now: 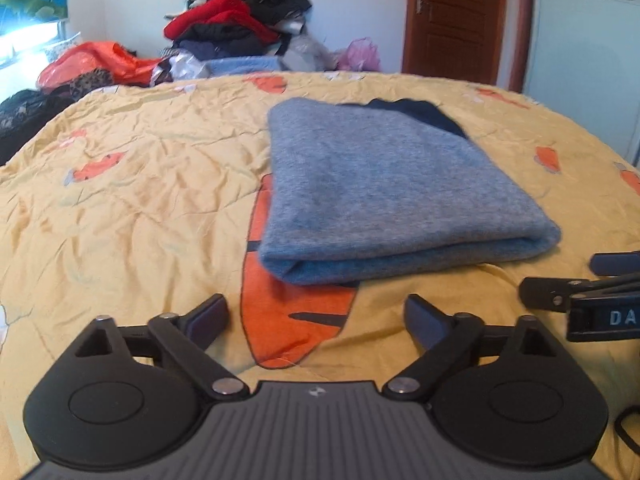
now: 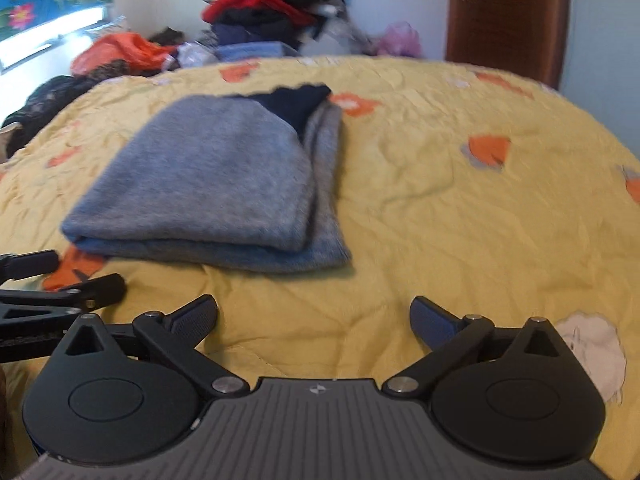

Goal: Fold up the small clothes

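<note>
A grey-blue knitted garment (image 1: 384, 188) lies folded into a thick rectangle on the yellow bedspread (image 1: 132, 200), with a dark navy piece (image 1: 420, 114) showing at its far end. My left gripper (image 1: 316, 320) stands open just short of the garment's near fold, nothing between its fingers. The right gripper's fingers (image 1: 560, 294) reach in at the right edge of the left wrist view. In the right wrist view the same garment (image 2: 208, 184) lies ahead and to the left, and my right gripper (image 2: 314, 320) is open over bare bedspread (image 2: 460, 220). The left gripper's fingers (image 2: 80, 292) show at the left.
A heap of mixed clothes (image 1: 240, 28) in red, black and blue is piled at the far side of the bed, with an orange bag (image 1: 96, 60) beside it. A brown door (image 1: 456, 16) stands behind on the right. The bedspread carries orange printed patches (image 1: 296, 320).
</note>
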The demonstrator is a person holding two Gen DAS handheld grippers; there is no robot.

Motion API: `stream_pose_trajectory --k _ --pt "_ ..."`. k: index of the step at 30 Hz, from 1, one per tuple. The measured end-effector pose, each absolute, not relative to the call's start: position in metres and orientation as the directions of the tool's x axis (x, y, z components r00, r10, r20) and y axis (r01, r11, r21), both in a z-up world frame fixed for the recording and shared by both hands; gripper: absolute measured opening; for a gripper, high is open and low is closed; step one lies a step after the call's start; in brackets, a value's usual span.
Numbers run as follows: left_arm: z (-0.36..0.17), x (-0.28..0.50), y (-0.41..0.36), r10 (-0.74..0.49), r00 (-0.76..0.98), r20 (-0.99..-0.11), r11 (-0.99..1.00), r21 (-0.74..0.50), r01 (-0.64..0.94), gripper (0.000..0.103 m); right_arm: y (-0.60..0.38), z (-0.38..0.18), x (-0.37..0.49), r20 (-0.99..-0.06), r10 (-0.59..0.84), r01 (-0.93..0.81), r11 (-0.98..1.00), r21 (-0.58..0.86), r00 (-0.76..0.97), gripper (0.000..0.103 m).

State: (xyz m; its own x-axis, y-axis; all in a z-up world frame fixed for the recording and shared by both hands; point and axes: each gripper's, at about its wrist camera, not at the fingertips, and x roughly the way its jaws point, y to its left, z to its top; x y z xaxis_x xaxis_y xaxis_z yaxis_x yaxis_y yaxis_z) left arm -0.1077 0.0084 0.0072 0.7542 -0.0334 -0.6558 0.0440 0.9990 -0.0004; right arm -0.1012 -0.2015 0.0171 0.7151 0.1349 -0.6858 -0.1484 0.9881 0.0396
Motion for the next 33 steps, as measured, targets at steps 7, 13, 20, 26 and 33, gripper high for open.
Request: stream_pose_trajectory --k 7,13,20,26,33 --pt "0.005 -0.088 0.014 -0.012 0.751 -0.661 1.0 0.007 0.023 0.103 -0.196 0.01 -0.083 -0.676 0.031 -0.031 0.999 0.011 0.736 0.103" --pt "0.004 -0.088 0.014 -0.02 0.752 -0.659 1.0 0.004 0.03 0.103 -0.191 0.009 -0.088 -0.669 0.013 -0.032 0.999 -0.016 0.743 0.103" --pt "0.005 -0.087 0.015 -0.024 0.751 -0.66 0.999 0.002 0.034 0.103 -0.191 0.01 -0.087 -0.67 0.014 -0.034 0.999 -0.016 0.742 0.103" --pt "0.005 -0.087 0.015 -0.024 0.751 -0.66 0.999 0.002 0.034 0.103 -0.191 0.009 -0.087 -0.67 0.015 -0.034 0.999 -0.015 0.742 0.103" --pt "0.005 -0.087 0.015 -0.024 0.751 -0.66 0.999 0.002 0.034 0.103 -0.191 0.009 -0.087 -0.67 0.015 -0.034 0.999 -0.016 0.742 0.103"
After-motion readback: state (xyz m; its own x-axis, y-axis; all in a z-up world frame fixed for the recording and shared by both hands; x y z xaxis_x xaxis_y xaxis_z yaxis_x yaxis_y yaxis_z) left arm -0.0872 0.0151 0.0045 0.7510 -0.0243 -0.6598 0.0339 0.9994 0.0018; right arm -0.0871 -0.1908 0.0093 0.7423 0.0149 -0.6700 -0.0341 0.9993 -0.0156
